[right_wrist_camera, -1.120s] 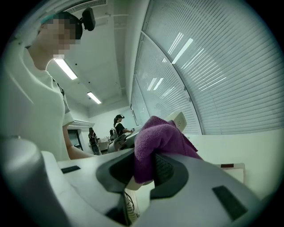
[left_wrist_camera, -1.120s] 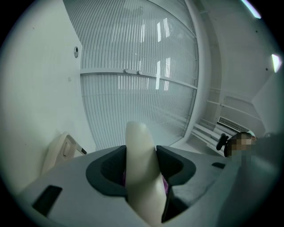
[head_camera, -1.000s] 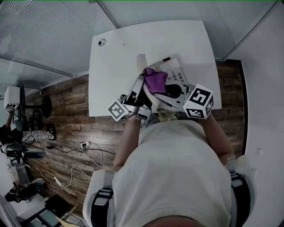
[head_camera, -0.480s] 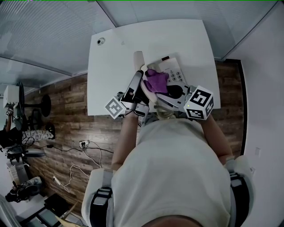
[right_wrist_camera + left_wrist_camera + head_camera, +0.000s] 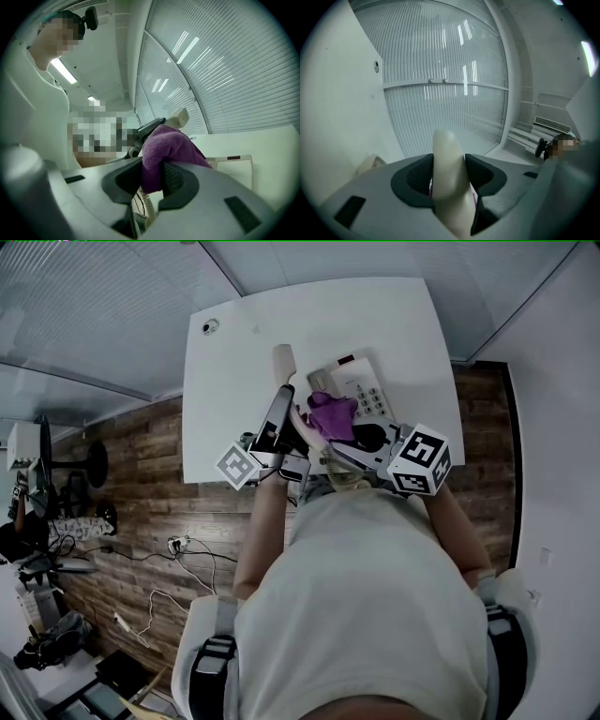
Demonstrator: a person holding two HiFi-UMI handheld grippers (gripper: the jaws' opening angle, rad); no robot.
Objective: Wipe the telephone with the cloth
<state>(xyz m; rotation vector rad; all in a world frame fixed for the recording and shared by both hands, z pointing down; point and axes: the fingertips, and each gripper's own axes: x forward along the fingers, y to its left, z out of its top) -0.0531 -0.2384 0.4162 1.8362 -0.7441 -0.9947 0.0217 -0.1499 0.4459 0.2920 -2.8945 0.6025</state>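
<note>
The head view looks steeply down past the person's torso [image 5: 366, 596] onto the white bench [image 5: 234, 381]. The left gripper view, close behind its fingers [image 5: 412, 178], faces the slatted wall [image 5: 440, 70]. The right gripper view faces the person. All three share the handset [image 5: 284, 362].

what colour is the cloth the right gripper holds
Purple; the cloth shows best in the right gripper view.

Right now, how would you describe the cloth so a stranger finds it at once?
Find the white table, then the pale telephone on it. The cloth is the crumpled bundle pinched in the right gripper over that telephone; it alone is purple.
</note>
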